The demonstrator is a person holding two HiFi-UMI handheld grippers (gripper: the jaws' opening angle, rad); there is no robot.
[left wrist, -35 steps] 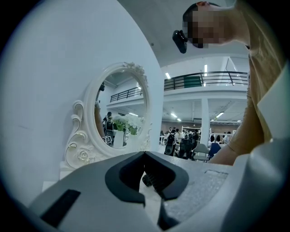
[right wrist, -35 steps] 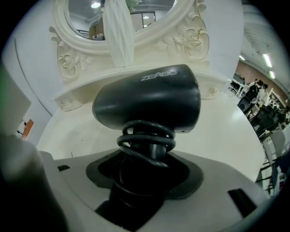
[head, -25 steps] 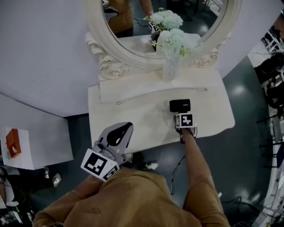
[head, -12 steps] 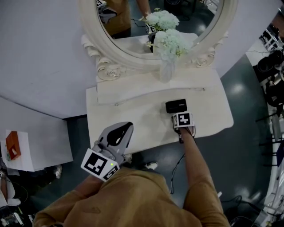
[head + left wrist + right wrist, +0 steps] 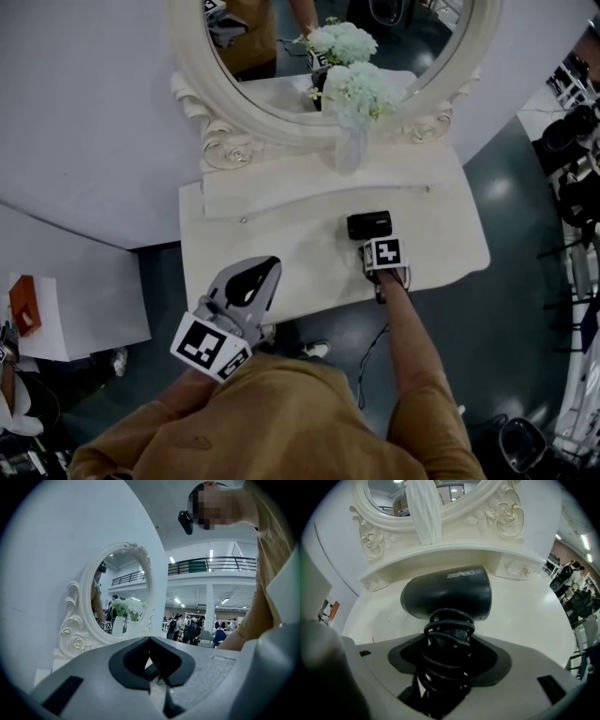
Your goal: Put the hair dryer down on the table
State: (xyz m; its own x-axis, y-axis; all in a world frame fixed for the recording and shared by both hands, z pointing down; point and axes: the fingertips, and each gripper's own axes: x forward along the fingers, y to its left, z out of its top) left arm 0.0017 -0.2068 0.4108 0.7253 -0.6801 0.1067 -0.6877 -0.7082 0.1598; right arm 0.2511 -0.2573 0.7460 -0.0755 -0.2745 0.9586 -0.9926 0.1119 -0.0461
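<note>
The black hair dryer (image 5: 369, 225) lies with its barrel on the white dressing table (image 5: 272, 244), right of the middle. My right gripper (image 5: 377, 242) points steeply down over it. In the right gripper view the barrel (image 5: 447, 595) lies crosswise ahead, and the handle, wrapped in coiled black cord (image 5: 449, 634), sits between the jaws of the right gripper (image 5: 447, 653), which is shut on it. My left gripper (image 5: 265, 269) hovers at the table's front left edge, shut and empty. In the left gripper view the left gripper (image 5: 154, 660) points level toward the mirror.
An oval mirror in an ornate white frame (image 5: 202, 103) stands at the back of the table, with a white vase of pale flowers (image 5: 349, 141) in front of it. A raised shelf (image 5: 281, 192) runs along the table's back. Dark floor (image 5: 525, 309) surrounds the table.
The whole head view has shifted slightly left. Relative to the table, the hair dryer and both grippers have kept their places.
</note>
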